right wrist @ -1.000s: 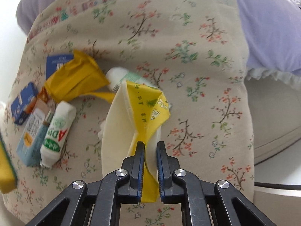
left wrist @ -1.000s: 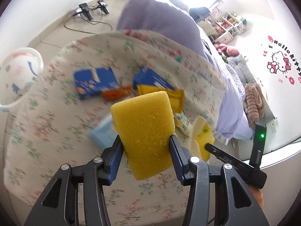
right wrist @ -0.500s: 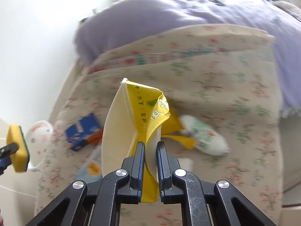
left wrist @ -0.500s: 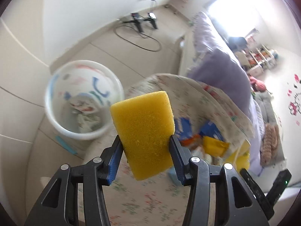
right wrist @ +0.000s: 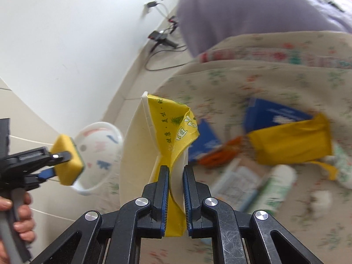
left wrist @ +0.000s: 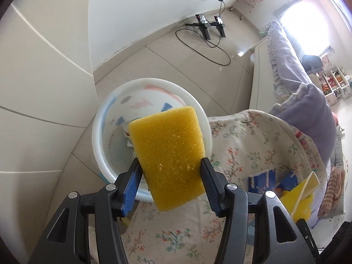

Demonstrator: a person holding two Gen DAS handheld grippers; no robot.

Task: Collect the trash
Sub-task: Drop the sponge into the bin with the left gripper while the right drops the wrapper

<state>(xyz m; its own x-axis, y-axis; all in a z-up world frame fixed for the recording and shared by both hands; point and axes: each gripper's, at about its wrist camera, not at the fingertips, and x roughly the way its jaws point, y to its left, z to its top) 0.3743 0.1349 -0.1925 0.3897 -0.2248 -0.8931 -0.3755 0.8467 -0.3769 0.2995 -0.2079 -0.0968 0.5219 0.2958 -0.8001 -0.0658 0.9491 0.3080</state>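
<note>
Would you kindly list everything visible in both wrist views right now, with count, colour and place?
sponge: one, yellow, between the left tool's pads, above the bin
bin: one, white with pink and blue marks, on the floor beside the bed, some trash inside
flattened carton: one, yellow and cream, clamped in the right tool
floral sheet: one, cream with flowers, covering the bed
blue packets: at least two, on the sheet
yellow wrapper: one, on the sheet
white bottle: one, green print, blurred, on the sheet
purple duvet: one, behind the sheet
black cable: one, on the floor
left tool: jaws have just been opening, sponge between them
right tool: shut on the carton
hand: one, holding the left tool's handle
</note>
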